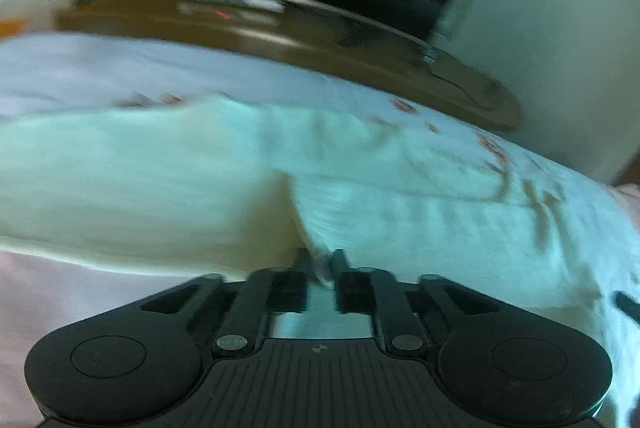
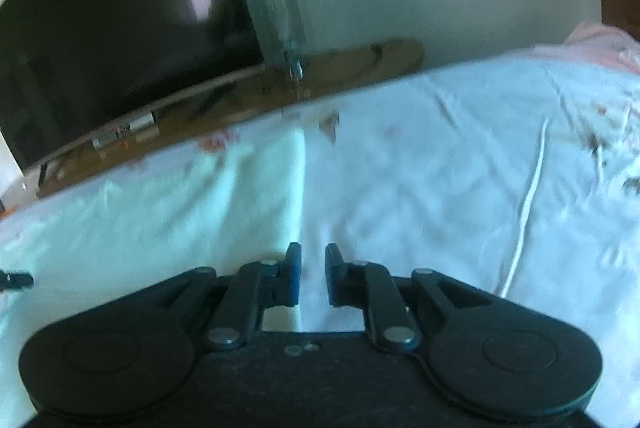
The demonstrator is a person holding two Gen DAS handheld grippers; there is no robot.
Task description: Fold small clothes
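Left claw sits low over a bed with its jaws a little apart, and a thin edge of pale mint cloth lies between the tips; motion blur hides whether the pads press on it, so I cannot tell if it grips. That small garment lies spread on the floral white sheet in front of the claw, a soft fold line running up its middle in the left wrist view, its nearer half looking slightly raised. Further right, the right claw hovers at the garment's right edge, jaws narrowly parted with nothing visibly pinched, so it is released; to its right lie bare sheet and a thin white cord. The garment looks light, thin and limp, probably knit cotton: it should drape and sag when lifted, not slip much on the sheet, and will not hold a crease by itself. A corner or hem edge looks like the best place to take hold, one claw at each end of the same edge so the fold stays square. Beyond the bed stand a brown wooden footboard and a dark screen.
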